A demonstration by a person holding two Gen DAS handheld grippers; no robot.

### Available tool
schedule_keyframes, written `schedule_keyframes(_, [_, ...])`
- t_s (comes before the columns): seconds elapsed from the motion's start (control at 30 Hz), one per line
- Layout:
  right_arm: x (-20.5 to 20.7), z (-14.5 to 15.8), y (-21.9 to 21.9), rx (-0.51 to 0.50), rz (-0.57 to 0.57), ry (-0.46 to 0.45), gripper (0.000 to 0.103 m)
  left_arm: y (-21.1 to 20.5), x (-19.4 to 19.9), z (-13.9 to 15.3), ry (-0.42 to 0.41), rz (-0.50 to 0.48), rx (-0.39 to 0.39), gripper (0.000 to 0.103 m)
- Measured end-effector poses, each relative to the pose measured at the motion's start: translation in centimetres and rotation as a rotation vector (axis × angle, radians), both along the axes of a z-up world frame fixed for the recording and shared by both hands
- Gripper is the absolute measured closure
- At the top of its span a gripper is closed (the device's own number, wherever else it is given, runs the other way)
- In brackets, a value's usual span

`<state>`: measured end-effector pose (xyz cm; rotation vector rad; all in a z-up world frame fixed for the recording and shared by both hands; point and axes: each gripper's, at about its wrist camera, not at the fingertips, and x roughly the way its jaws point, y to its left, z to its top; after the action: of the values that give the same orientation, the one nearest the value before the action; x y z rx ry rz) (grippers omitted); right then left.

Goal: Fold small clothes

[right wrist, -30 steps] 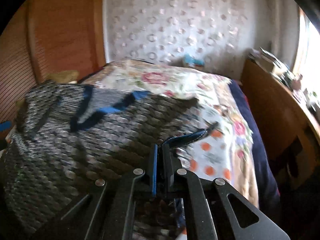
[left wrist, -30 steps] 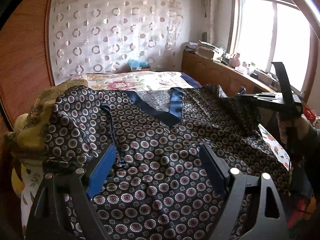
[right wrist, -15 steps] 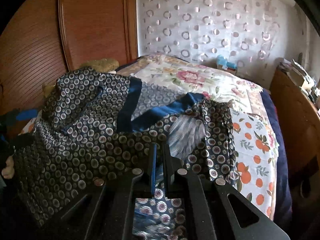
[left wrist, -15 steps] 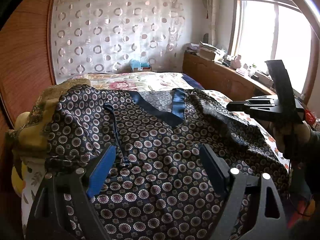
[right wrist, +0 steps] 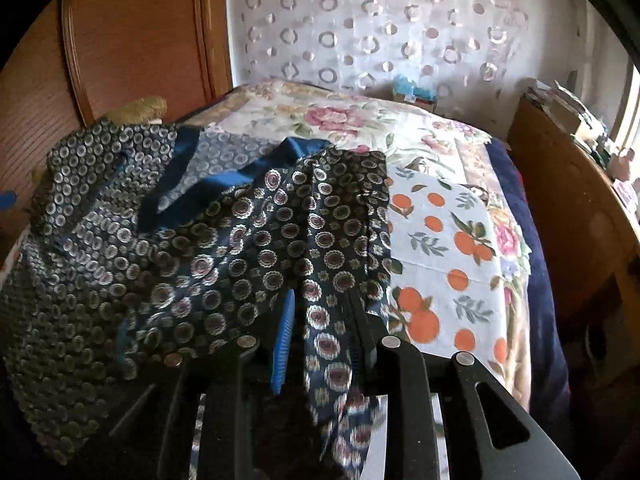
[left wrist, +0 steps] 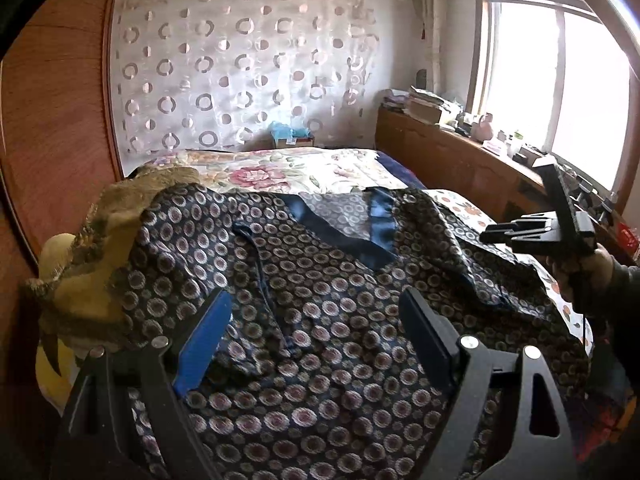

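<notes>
A dark navy top with small ring patterns and a blue satin V-neck (left wrist: pixel 320 272) lies spread on the bed, neck away from me; it also shows in the right wrist view (right wrist: pixel 224 248). Its right sleeve is folded inward over the body (right wrist: pixel 340 216). My left gripper (left wrist: pixel 316 324) is open and empty, hovering over the lower front of the top. My right gripper (right wrist: pixel 324 320) has its jaws parted with a strip of the patterned fabric lying loose between them. From the left wrist view the right gripper (left wrist: pixel 496 234) is over the top's right side.
The bed has a floral and orange-print cover (right wrist: pixel 448 232). An olive-yellow fringed cloth (left wrist: pixel 100 248) lies at the garment's left shoulder by the wooden wardrobe (left wrist: pixel 52 140). A wooden cabinet with clutter (left wrist: pixel 460 148) runs along the right under the window.
The right gripper carried the right sleeve inward over the body, then opened its jaws from shut. The left gripper has stayed open and almost still.
</notes>
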<state>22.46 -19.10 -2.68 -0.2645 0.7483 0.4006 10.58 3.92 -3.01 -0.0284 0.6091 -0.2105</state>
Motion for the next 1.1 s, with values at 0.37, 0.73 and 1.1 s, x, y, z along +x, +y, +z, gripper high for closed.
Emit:
schedule_keyframes(0.37, [8.6, -1.7, 3.9, -0.076, 0.048, 0.097, 0.077, 1.6, 3.1, 0.6, 0.003, 0.011, 0.017, 0.017])
schedule_keyframes(0.73, [9.7, -2.7, 4.0, -0.035, 0.104, 0.068, 0.102, 2.6, 5.7, 0.5, 0.019, 0.012, 0.038, 0.017])
schedule_keyframes(1.1, [10.8, 0.5, -3.9, 0.043, -0.079, -0.043, 0.102, 5.3, 8.7, 0.7, 0.021, 0.056, 0.07, 0.017])
